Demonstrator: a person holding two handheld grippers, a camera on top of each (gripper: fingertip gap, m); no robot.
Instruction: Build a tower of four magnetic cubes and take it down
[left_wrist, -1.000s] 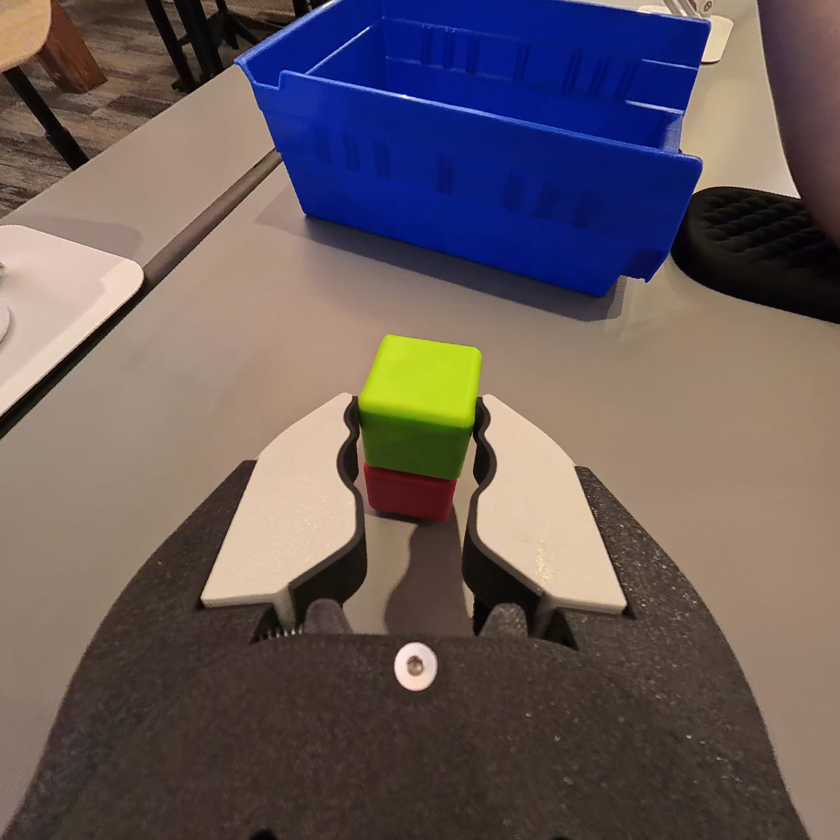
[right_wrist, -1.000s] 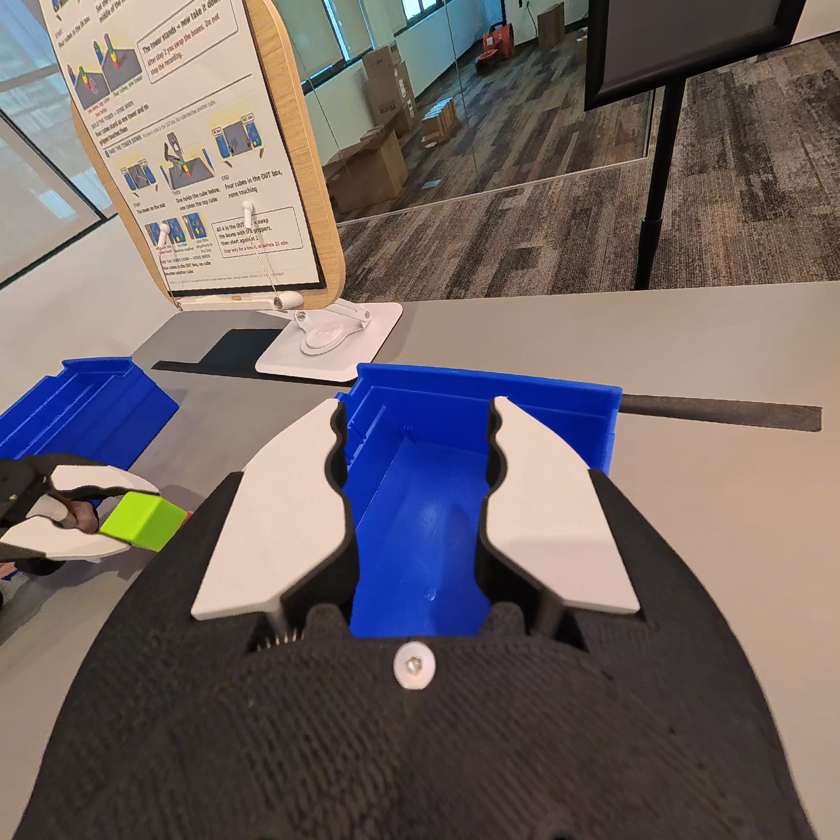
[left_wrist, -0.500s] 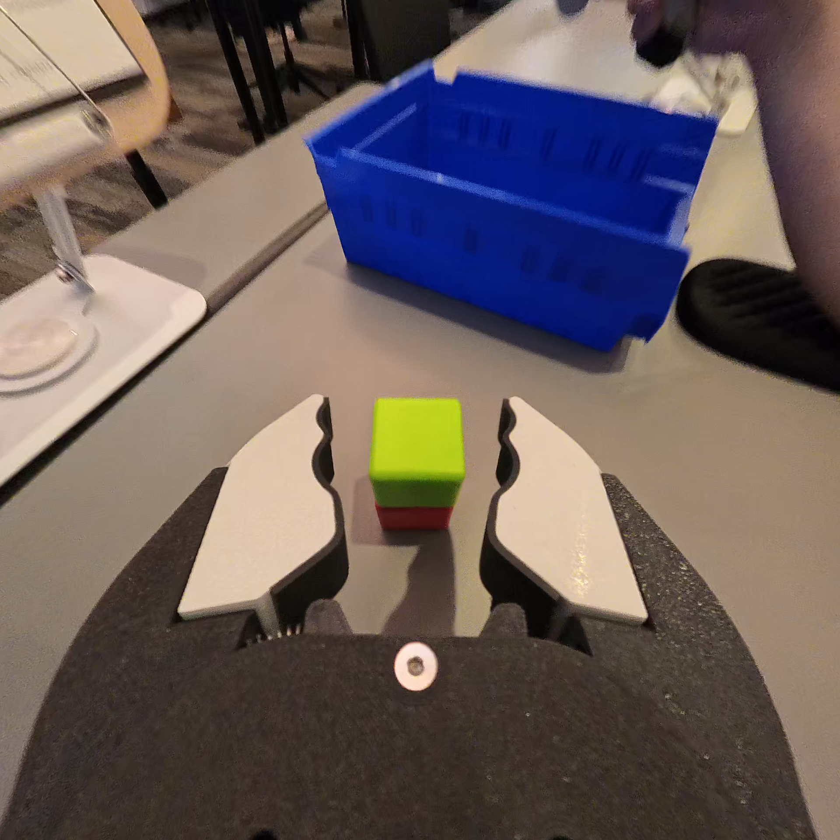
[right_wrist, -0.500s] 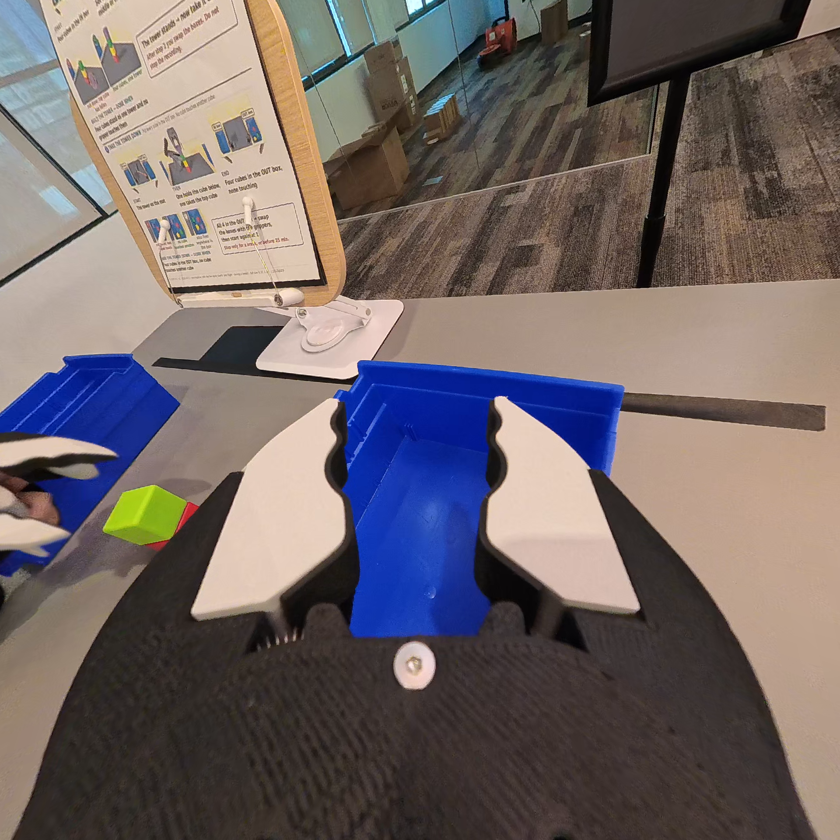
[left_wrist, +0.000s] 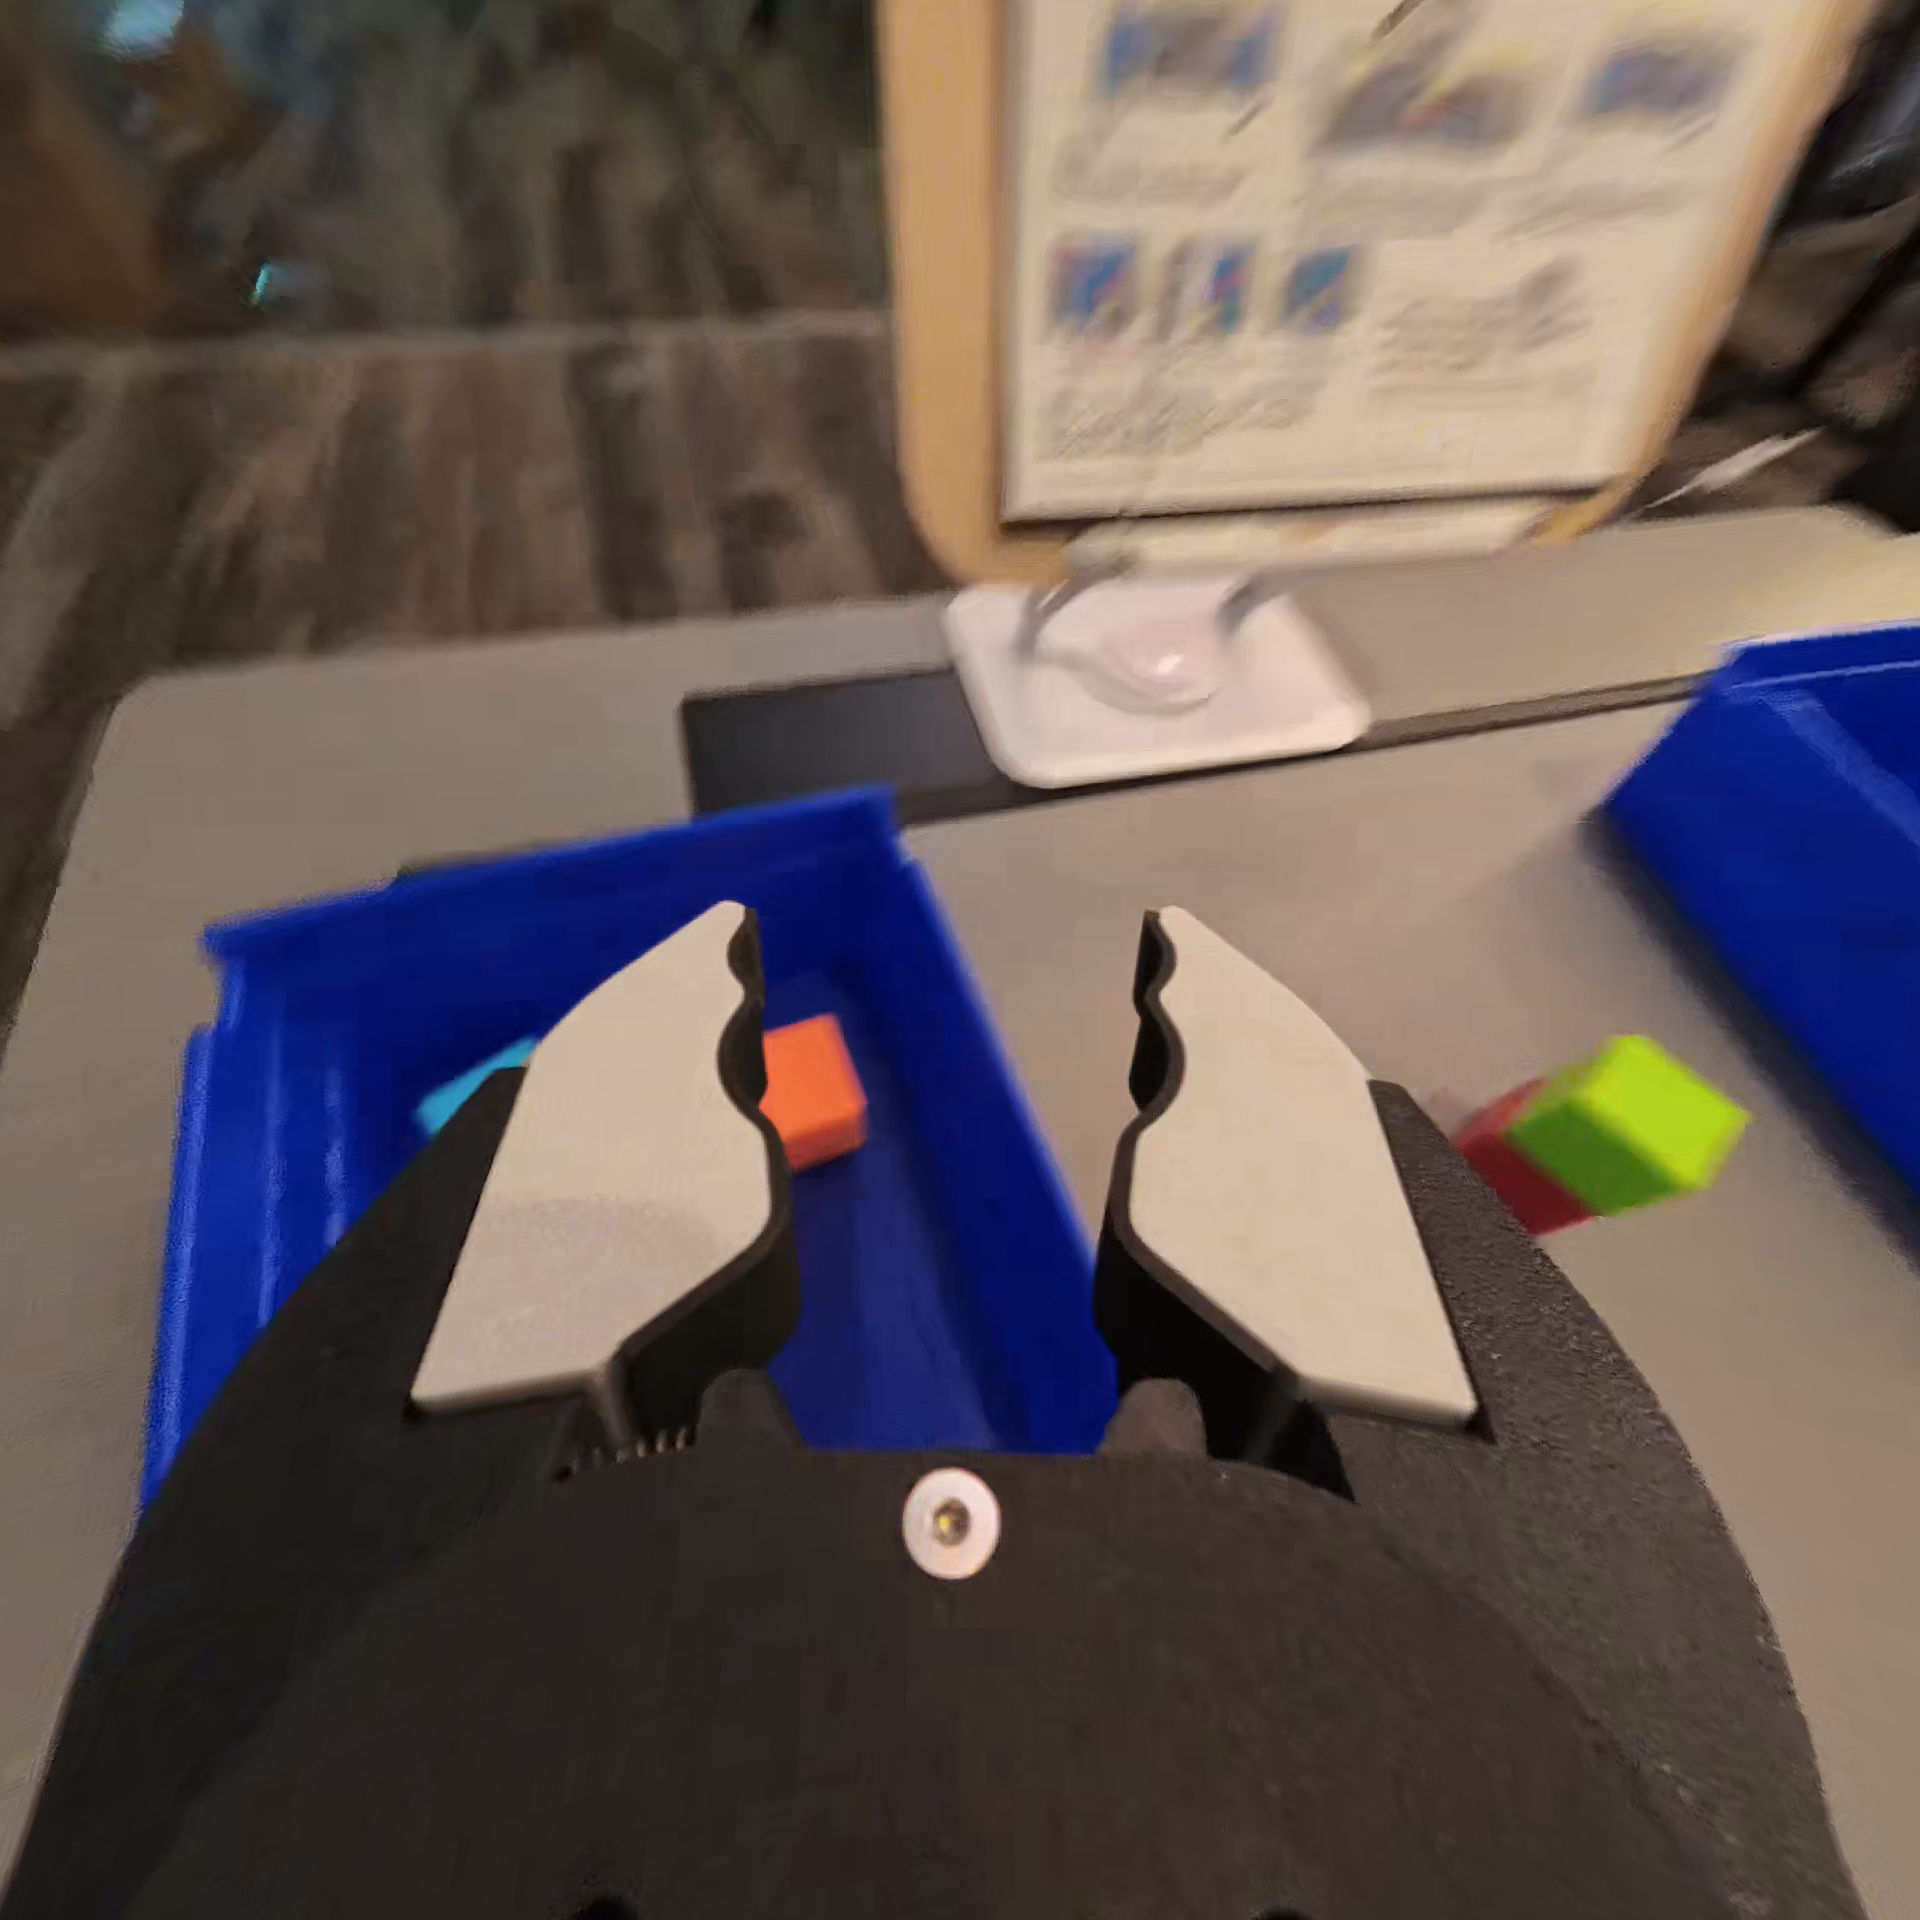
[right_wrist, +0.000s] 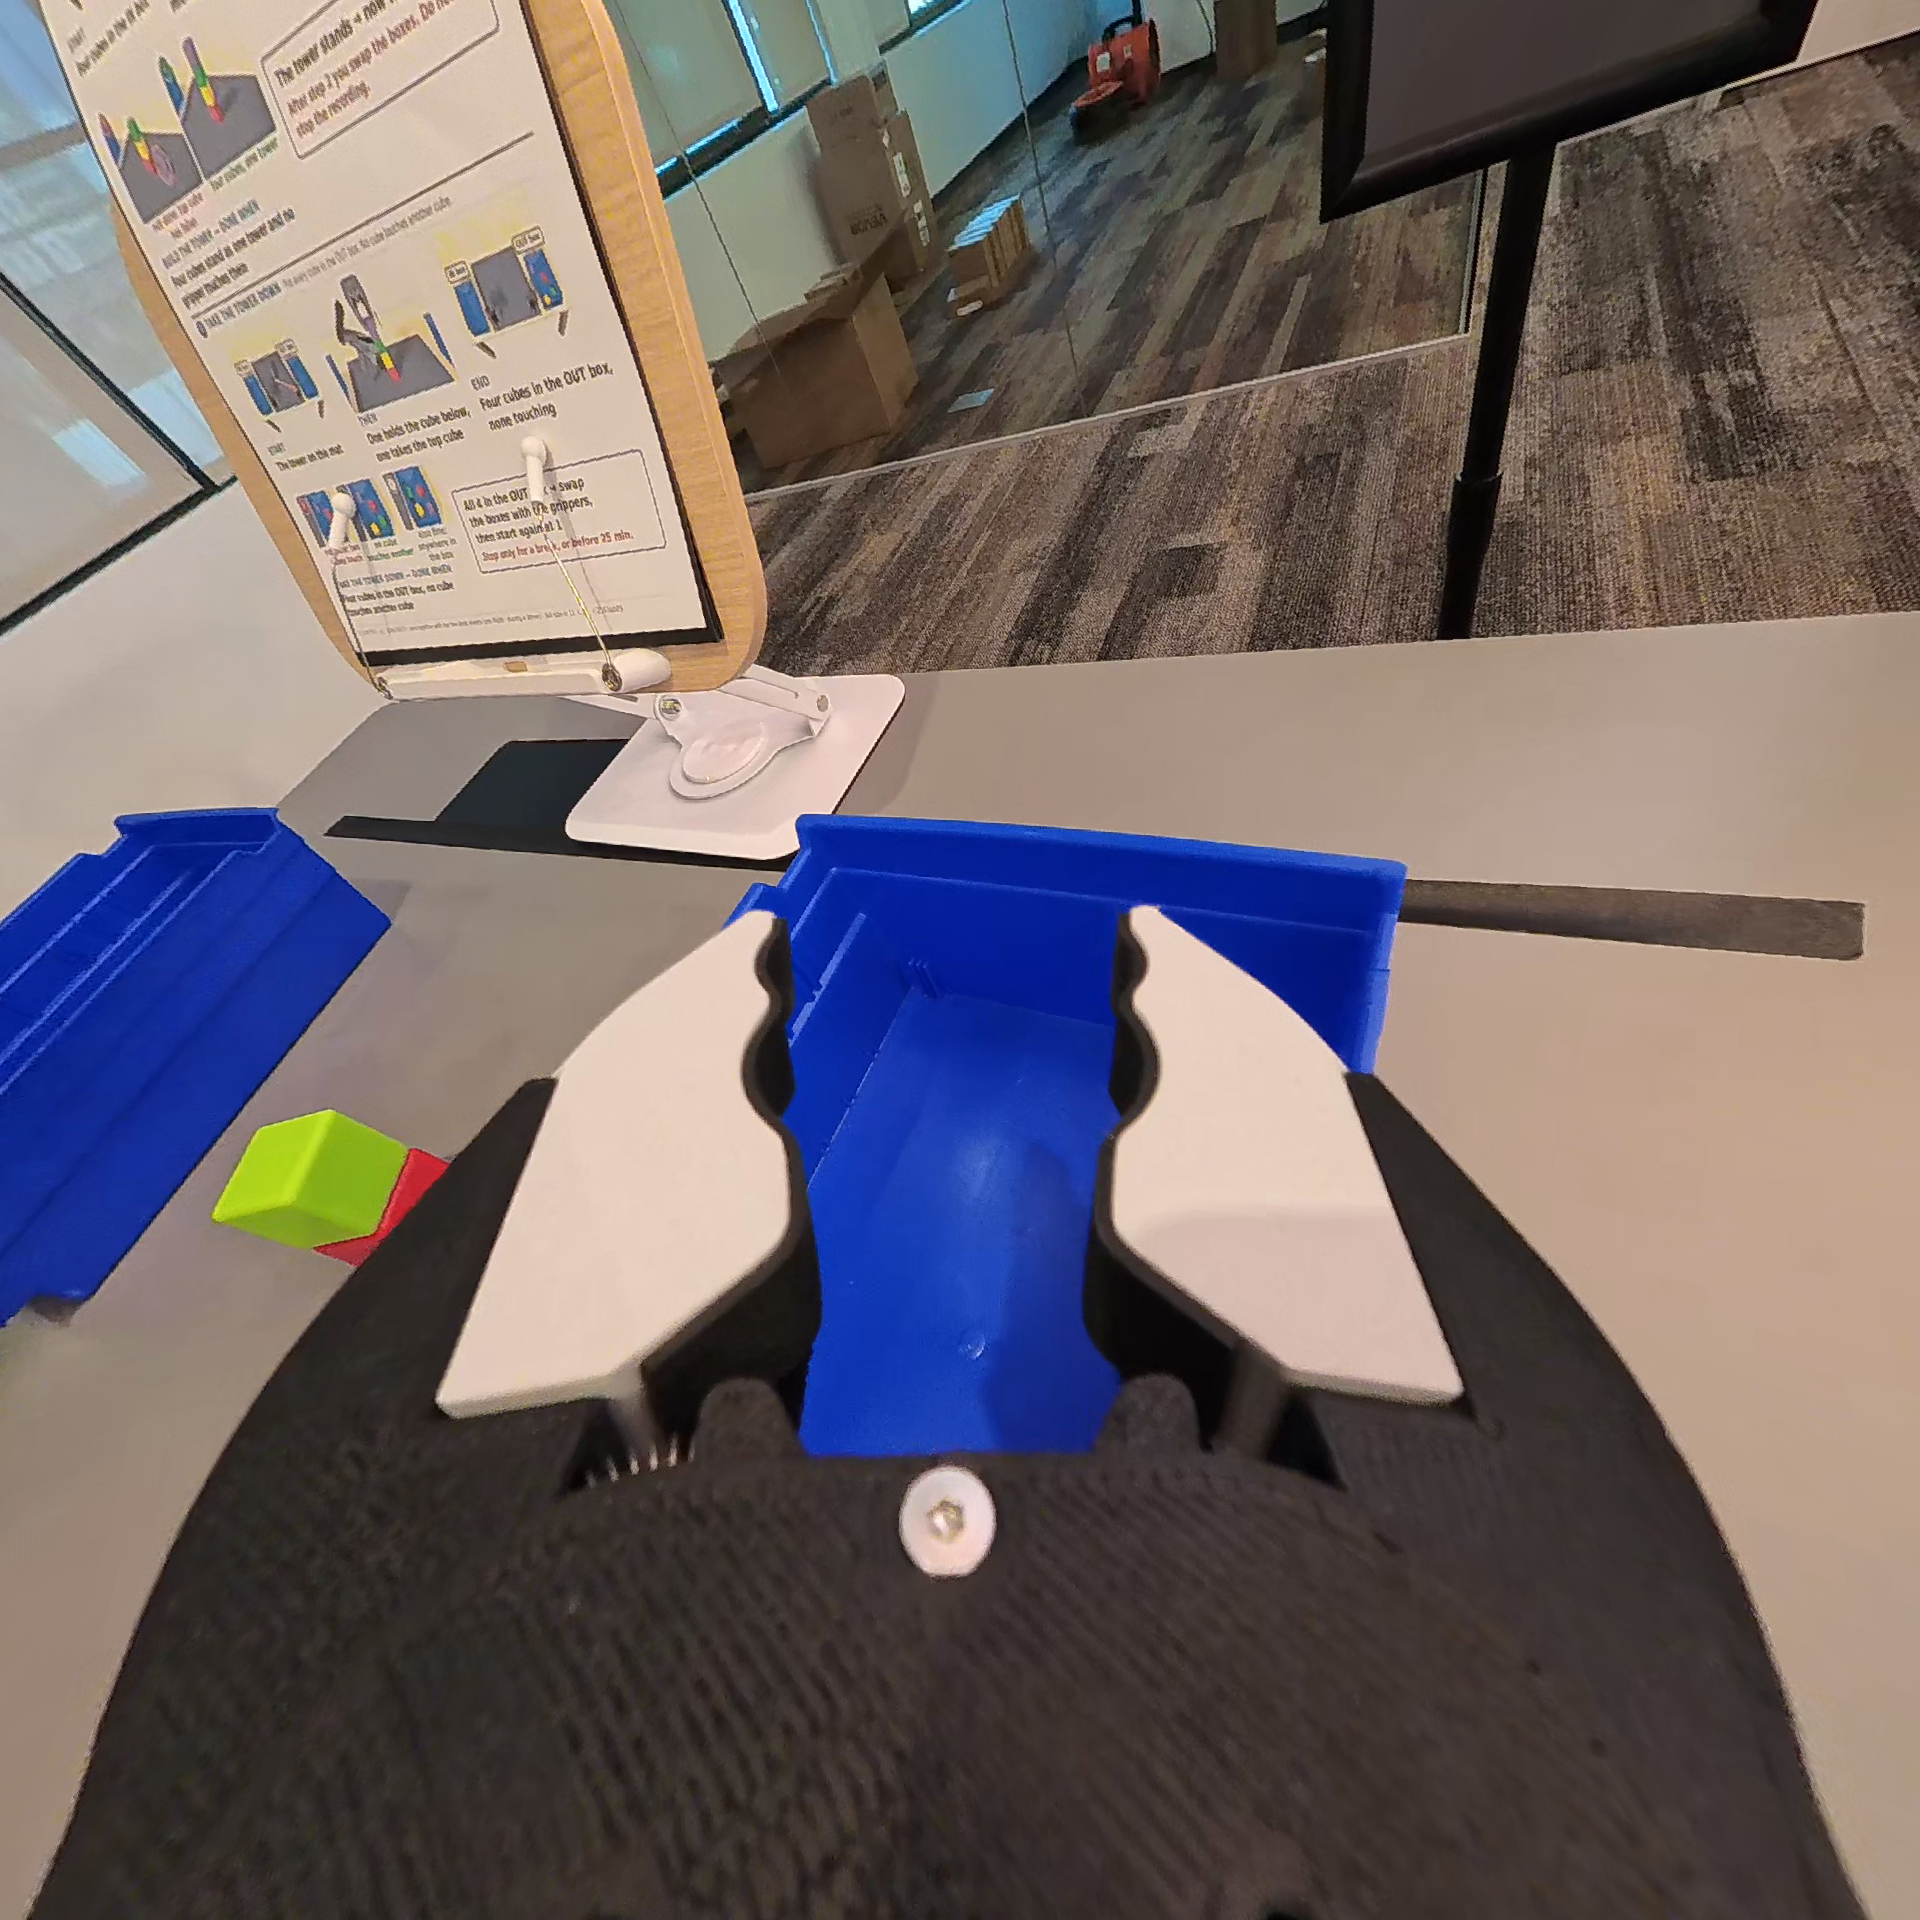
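Left gripper (left_wrist: 943, 925): jaws spread wide, nothing between grey fingers (left_wrist: 623, 1164), pointing forward and tilted down. Right gripper (right_wrist: 948, 930): jaws likewise parted and empty, grey fingers (right_wrist: 1278, 1174) angled down, held level, in sharp focus.

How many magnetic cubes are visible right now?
4: green cube stacked on red cube on the table; orange cube and light-blue cube, partly hidden by the left gripper, inside the blue bin.
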